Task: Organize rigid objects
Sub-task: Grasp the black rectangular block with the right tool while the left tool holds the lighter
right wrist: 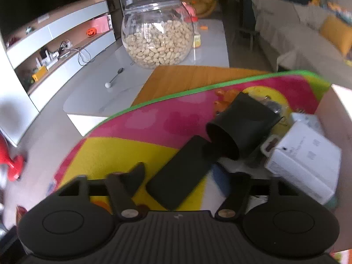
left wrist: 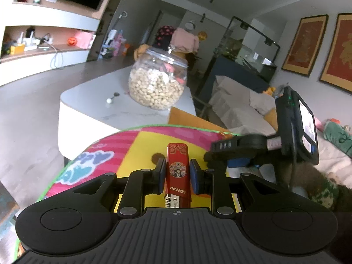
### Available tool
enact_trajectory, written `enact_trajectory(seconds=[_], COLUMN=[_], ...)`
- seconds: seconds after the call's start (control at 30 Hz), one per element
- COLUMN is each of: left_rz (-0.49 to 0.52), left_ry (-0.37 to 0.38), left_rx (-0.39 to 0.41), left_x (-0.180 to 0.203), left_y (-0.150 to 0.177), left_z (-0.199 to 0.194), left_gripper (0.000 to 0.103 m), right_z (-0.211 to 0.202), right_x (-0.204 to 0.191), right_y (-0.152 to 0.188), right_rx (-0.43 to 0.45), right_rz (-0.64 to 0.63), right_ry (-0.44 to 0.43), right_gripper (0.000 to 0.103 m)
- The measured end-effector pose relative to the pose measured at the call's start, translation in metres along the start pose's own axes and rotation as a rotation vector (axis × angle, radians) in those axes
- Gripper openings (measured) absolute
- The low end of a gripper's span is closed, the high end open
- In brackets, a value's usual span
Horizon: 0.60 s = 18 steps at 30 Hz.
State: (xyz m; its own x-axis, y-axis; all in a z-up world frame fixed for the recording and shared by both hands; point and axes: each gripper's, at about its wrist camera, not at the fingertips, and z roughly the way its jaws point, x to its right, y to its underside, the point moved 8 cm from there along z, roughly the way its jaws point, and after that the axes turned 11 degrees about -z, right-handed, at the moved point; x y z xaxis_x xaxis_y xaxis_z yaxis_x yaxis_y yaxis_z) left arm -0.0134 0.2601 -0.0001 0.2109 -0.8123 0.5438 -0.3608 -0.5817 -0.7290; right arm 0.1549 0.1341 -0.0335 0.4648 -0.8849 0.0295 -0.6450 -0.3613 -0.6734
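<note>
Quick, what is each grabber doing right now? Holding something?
Left gripper: the red lighter stands between its blue pads; whether they clamp it cannot be told.
Right gripper: open, holding nothing, over the flat black phone.

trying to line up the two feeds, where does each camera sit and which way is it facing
Left wrist: sits on the left gripper, looking forward along its fingers, which flank a red lighter above the colourful mat; the right gripper shows at the right.
Right wrist: sits on the right gripper, looking down and forward at a black slab, a tipped black cup and a white box; its spread fingers show.
Shared: the peanut jar, the spoon, the white table and the mat.
</note>
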Motion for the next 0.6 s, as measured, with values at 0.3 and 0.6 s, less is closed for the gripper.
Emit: enact_trajectory(seconds=[0.3,0.6], left_rz=[-0.043,-0.046], left_ry=[0.133,0.269], left_rx=[-0.107,-0.237], left_x=[0.025,0.075], left_y=[0.022,0.044], left_z=[0.006,0.014], left_gripper=[0.026,0.026], right_z=[-0.056,-0.152], right_x=[0.006,0.060], right_y=[0.052,0.122], right_rx=[-0.034,0.080], right_rz=[-0.195,-0.265], right_ry=[-0.151,-0.107], right_gripper=[0.038,0.038])
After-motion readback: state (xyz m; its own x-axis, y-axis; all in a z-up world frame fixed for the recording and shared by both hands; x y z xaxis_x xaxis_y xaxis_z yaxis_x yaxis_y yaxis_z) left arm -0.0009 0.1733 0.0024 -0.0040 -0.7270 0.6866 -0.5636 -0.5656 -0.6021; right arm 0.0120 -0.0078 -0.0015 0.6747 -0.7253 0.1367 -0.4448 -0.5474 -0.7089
